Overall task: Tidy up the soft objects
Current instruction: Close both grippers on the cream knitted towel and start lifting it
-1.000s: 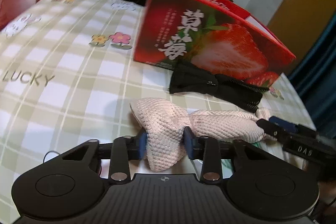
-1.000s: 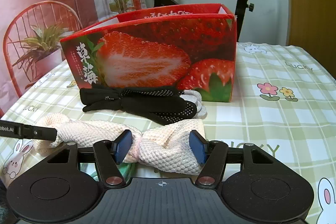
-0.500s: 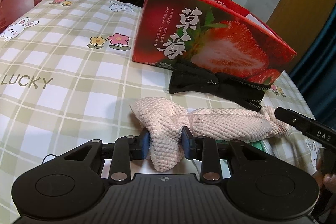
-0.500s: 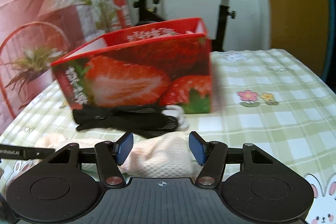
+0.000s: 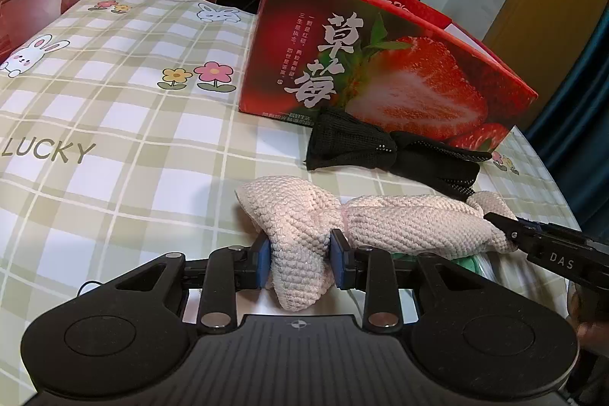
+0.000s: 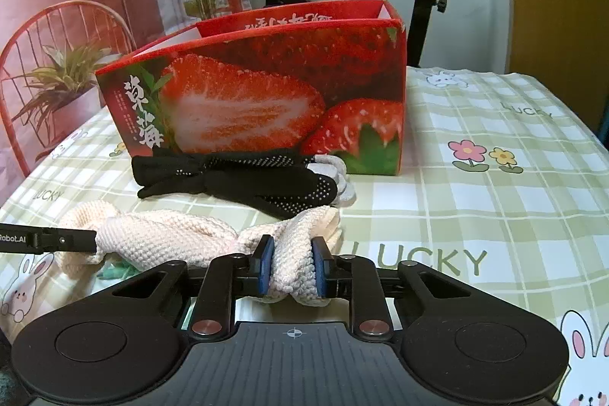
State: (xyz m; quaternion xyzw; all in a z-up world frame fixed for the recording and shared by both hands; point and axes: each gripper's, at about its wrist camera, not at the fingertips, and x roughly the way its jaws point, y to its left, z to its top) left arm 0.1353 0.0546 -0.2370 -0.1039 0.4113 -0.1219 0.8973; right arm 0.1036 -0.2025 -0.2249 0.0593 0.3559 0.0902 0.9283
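The pink knitted cloth (image 5: 380,223) is stretched across the lower middle of both frames, on the checked bench (image 5: 114,124), just in front of the black dotted gloves (image 5: 384,151) and the red strawberry box (image 5: 380,71). It is judged light, limp and easily squashed: the knit bunches into a waist near its middle and bulges where it is pinched. One end is pinched between the blue pads of the left gripper (image 5: 300,259). The other end is squeezed by the right gripper (image 6: 291,269), whose jaws have just been closing on it, the knit now pressed between them. With both ends held, sagging in the middle is to be expected once it is lifted. The coarse weave should resist slipping. Something green (image 6: 114,271) is partly hidden beneath the cloth; what it is cannot be told.
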